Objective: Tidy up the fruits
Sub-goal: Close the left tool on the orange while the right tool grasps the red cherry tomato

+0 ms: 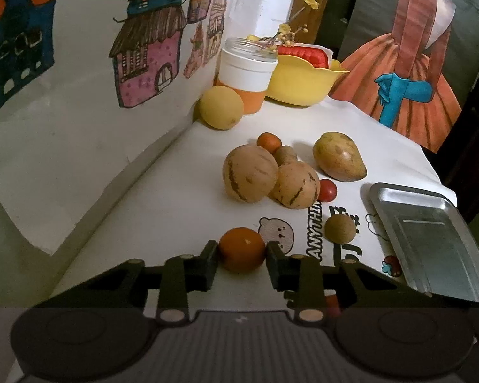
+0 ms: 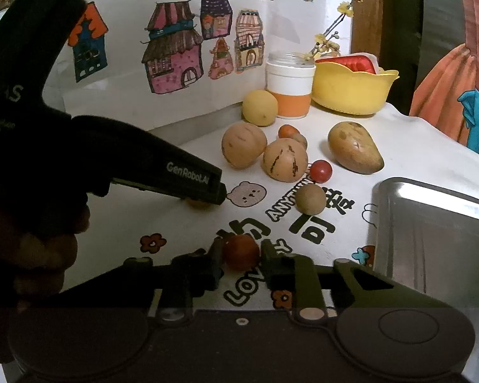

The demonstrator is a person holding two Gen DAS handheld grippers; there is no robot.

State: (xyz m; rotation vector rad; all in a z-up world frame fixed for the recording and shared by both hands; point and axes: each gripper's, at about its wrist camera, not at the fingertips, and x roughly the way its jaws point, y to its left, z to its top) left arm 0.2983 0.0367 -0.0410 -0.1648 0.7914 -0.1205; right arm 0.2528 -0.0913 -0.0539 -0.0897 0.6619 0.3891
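We had the left claw (image 1: 242,255) closed on an orange (image 1: 242,253) low over the tabletop (image 1: 163,191), and the right claw (image 2: 241,257) gripping a tomato (image 2: 241,252) beside the empty tray (image 2: 431,242). Two melons (image 1: 250,174), a mango (image 1: 339,156) and small fruits lay clustered beyond, well apart from the tray.

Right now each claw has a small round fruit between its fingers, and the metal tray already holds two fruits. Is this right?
Not quite: the metal tray holds nothing, as the left wrist view shows. The left claw does have an orange fruit between its fingers, the right claw a red fruit.
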